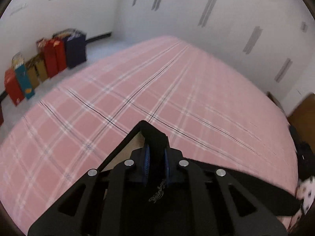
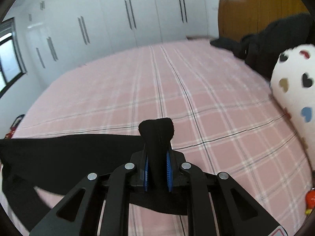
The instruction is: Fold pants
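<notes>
My left gripper (image 1: 156, 155) is clenched on a bunched fold of the black pants (image 1: 154, 137), the cloth poking out past the blue pads (image 1: 146, 157) and peaking above them. From that pinch one taut edge of the fabric runs down to the left and a broader flap trails off to the right, over the pink plaid bedsheet (image 1: 137, 90). Off the bed's left side, a row of coloured gift bags (image 1: 49, 59) stands on the floor against the wall.

My right gripper (image 2: 157, 165) is likewise clamped on the pants (image 2: 69, 153): a rolled tuft of black cloth sticks up between the pads (image 2: 169, 167), and the rest of the garment stretches away to the left, hanging above the sheet toward the bed's near edge. At the bed's right side, beside the wooden headboard (image 2: 256, 9), lie a heap of dark clothing (image 2: 256, 45) and a white pillow with heart prints (image 2: 291, 90). White wardrobe doors (image 2: 118, 19) line the wall beyond the far edge.
</notes>
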Action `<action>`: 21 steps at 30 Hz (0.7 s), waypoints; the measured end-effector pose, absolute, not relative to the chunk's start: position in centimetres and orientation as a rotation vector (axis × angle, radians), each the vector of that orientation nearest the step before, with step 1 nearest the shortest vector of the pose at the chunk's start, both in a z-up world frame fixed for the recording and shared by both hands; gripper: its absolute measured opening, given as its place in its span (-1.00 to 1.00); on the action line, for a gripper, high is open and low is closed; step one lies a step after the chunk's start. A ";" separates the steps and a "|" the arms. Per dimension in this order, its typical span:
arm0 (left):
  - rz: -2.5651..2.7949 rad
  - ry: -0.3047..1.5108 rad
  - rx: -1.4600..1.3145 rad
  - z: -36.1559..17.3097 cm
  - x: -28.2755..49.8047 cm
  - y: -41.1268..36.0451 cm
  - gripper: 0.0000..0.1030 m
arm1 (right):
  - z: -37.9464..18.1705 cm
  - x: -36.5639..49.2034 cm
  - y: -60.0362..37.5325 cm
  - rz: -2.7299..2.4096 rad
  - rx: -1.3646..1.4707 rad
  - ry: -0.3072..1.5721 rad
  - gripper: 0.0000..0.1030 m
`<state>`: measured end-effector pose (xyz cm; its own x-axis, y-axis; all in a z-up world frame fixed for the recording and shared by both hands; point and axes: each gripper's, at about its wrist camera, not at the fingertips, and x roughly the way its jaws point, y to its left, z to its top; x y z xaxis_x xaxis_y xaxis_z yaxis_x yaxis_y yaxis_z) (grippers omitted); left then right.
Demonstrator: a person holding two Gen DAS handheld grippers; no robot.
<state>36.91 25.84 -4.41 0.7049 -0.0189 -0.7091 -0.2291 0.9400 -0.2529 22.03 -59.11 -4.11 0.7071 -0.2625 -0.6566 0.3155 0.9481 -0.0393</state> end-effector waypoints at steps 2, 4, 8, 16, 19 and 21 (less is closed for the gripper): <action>0.102 0.781 -0.308 -2.7 33.9 25.8 -0.77 | -2.8 18.8 -58.2 -0.306 0.038 0.711 -0.77; 0.111 0.805 -0.289 -2.8 30.5 26.3 -0.77 | -2.8 15.8 -57.5 -0.306 -0.009 0.732 -0.77; 0.139 0.899 -0.255 -6.2 24.5 27.0 -0.70 | -5.5 9.7 -57.7 -0.331 -0.038 0.835 -0.72; 0.203 0.952 -0.667 -11.6 15.6 30.3 0.24 | -7.8 1.3 -58.5 -0.519 0.044 0.850 0.15; 0.203 0.967 -0.772 -12.6 14.5 29.1 0.50 | -6.8 -1.5 -57.0 -0.513 0.106 0.796 0.18; 0.198 1.014 -0.897 -14.4 15.1 28.8 0.56 | -7.0 -2.5 -55.5 -0.489 0.138 0.796 0.18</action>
